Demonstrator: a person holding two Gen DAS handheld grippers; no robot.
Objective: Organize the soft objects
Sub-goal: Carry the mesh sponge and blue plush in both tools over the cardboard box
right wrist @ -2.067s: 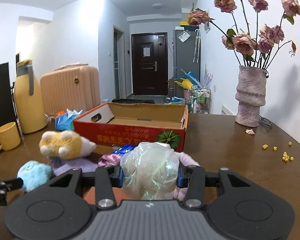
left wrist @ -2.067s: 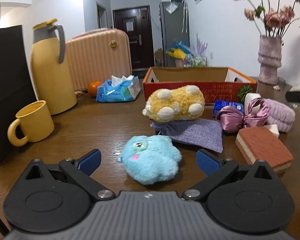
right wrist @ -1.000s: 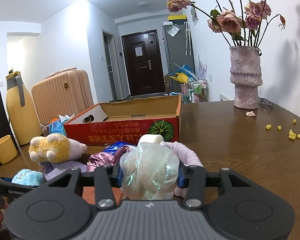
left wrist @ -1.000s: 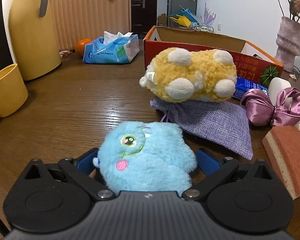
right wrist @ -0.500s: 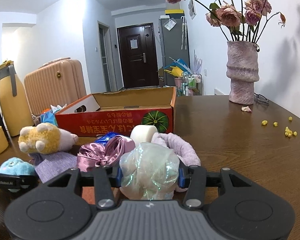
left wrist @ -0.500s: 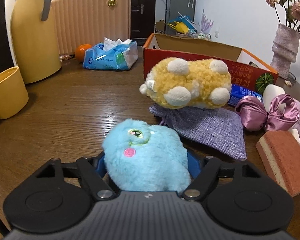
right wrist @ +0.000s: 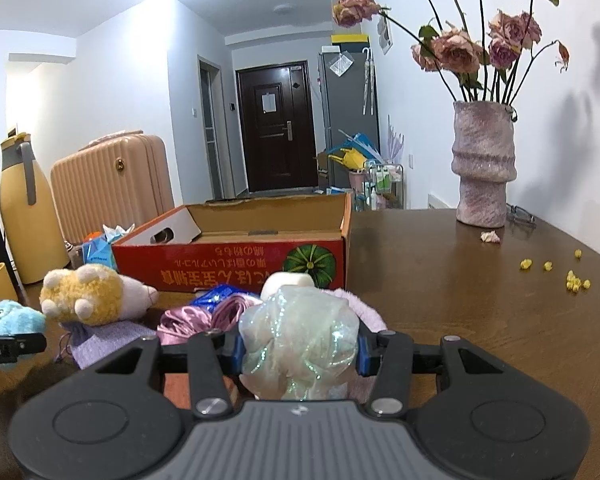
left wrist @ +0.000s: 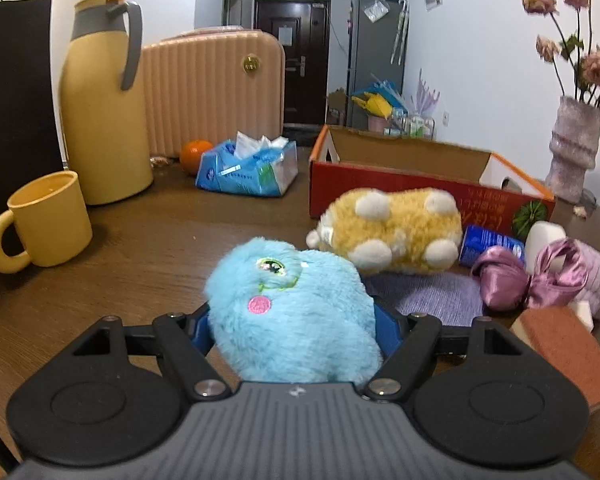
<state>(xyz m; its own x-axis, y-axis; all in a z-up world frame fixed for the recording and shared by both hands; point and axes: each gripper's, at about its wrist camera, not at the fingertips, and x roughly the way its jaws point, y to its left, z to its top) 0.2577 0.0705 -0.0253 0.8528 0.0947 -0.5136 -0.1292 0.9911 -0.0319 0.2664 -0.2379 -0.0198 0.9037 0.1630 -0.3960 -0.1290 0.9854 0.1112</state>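
Note:
My left gripper (left wrist: 294,330) is shut on a fluffy blue plush toy (left wrist: 292,312), lifted a little off the wooden table (left wrist: 148,264). My right gripper (right wrist: 299,350) is shut on a shimmery translucent organza ball (right wrist: 299,342). Behind the blue plush lie a yellow plush with white paws (left wrist: 392,230), a purple fabric pouch (left wrist: 436,296), a satin purple bow (left wrist: 528,280), a pink fuzzy roll (left wrist: 596,280) and a brick-red sponge (left wrist: 568,352). An open red cardboard box (right wrist: 236,256) stands at the back. The blue plush (right wrist: 8,316) also shows at the left edge of the right wrist view.
A yellow mug (left wrist: 44,224), a yellow thermos jug (left wrist: 104,100) and a black panel (left wrist: 12,128) stand on the left. A tissue pack (left wrist: 248,168), an orange (left wrist: 194,152) and a pink suitcase (left wrist: 212,88) lie behind. A vase of dried roses (right wrist: 482,168) stands right; yellow crumbs (right wrist: 572,276) dot the table.
My left gripper went from open around the blue plush to shut on it, then rose with it. The right gripper kept its hold on the organza ball and stayed put.

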